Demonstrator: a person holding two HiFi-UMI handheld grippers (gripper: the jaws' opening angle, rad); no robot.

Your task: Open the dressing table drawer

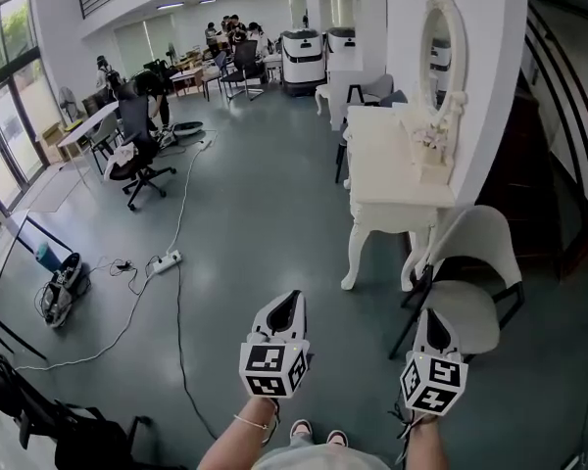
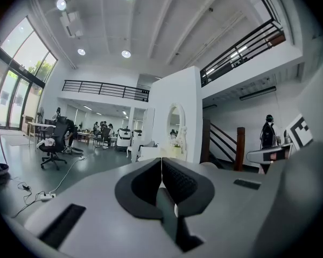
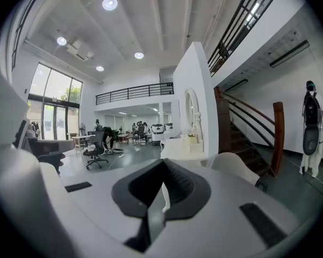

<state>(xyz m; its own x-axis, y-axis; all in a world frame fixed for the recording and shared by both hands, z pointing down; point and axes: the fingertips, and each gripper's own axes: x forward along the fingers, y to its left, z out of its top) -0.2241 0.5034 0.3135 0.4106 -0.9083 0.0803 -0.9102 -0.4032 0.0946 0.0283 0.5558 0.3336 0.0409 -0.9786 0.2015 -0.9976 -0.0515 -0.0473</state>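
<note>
Dressing table drawer: not located in any view. It belongs to the white dressing table [image 1: 384, 160], which stands right of centre in the upper half of the head view, against a white wall, with an oval mirror [image 1: 441, 42] above its top. At the left of the frame, an office chair [image 1: 137, 155] and a power strip [image 1: 167, 259] sit well apart from the work. The left gripper [image 1: 293, 298], lower centre, has its jaws together with nothing between them and is held about level over bare floor. The right gripper [image 1: 432, 313], lower right, is likewise closed and empty. It is tipped slightly down toward a white chair [image 1: 470, 253] standing just before the table's near end. Both tools are well apart from the table, so the step in hand is judged to be the approach. To do it well: close in on the table, skirt or shift the chair, and identify the drawer front and its pull. Part one gripper's jaws before reaching the pull and seat the pads squarely on it. Then draw straight out rather than at an angle, lest the drawer bind. Hidden or doubtful: the drawer front and any handle cannot be made out at this range. The table's near right corner is masked by the chair. The small items [image 1: 429, 143] at the mirror's base are too small to identify.
</note>
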